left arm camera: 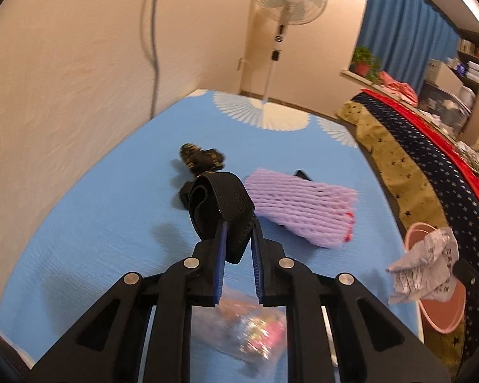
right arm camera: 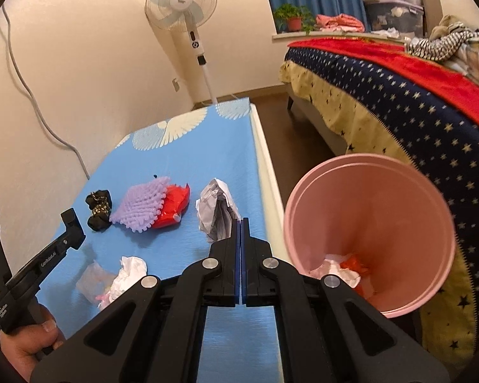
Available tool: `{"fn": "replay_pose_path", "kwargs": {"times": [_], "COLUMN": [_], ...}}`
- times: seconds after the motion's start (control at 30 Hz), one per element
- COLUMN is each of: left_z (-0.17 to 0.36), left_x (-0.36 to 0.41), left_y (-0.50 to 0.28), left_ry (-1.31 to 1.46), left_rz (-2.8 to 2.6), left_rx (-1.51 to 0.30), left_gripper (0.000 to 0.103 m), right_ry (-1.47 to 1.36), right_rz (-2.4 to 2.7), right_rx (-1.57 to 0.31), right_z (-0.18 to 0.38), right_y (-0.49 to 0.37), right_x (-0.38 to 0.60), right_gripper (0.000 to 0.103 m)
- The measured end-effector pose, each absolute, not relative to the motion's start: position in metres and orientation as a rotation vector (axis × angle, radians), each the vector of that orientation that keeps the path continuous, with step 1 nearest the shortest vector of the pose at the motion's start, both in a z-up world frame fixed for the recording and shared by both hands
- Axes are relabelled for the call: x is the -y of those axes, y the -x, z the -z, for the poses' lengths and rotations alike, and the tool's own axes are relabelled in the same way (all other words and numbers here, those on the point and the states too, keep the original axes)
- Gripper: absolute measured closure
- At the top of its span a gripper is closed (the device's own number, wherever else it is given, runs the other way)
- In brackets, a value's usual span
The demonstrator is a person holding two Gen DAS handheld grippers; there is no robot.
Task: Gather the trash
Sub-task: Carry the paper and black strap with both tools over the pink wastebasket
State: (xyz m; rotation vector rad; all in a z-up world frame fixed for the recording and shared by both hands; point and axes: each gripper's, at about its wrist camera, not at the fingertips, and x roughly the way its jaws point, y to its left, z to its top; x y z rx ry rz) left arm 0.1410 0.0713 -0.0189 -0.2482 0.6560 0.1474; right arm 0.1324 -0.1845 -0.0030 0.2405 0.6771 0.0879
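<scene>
My left gripper point(left arm camera: 239, 225) is shut on a folded black elastic band point(left arm camera: 220, 201), held above the blue table point(left arm camera: 95, 223). One of its fingers point(right arm camera: 71, 225) shows at the left of the right wrist view, with a hand point(right arm camera: 25, 348) on the handle. My right gripper point(right arm camera: 241, 221) is shut on a crumpled grey-white paper point(right arm camera: 215, 210), which hangs near the pink bin point(left arm camera: 444, 316) in the left wrist view point(left arm camera: 421, 268). The pink bin point(right arm camera: 367, 210) stands right of the table and holds white and red scraps point(right arm camera: 338, 268).
On the table lie a purple foam net point(left arm camera: 300, 207), a red bag point(right arm camera: 174, 207) under it, a black crumpled wrapper point(left arm camera: 194, 156), a white tissue point(right arm camera: 127, 274) and a clear wrapper point(left arm camera: 249, 328). A bed point(right arm camera: 415, 102) stands right of the bin and a fan point(right arm camera: 182, 0) behind the table.
</scene>
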Motion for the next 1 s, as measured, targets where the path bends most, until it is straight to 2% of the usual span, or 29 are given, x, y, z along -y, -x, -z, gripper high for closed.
{"fn": "replay_pose_path", "kwargs": {"times": [0.53, 1.0], "left_z": [-0.006, -0.014], "left_x": [-0.032, 0.005], "left_y": [-0.103, -0.094], "left_ry": [0.175, 0.132], "left_rz": [-0.009, 0.06], "left_rx": [-0.594, -0.562], "left_gripper": [0.088, 0.088], "right_ry": [-0.2, -0.196], "right_rz": [-0.03, 0.021], "right_rx": [-0.573, -0.534], "right_z": [-0.034, -0.041], "right_y": [-0.086, -0.067], "right_x": [0.21, 0.234], "right_gripper": [0.103, 0.103]}}
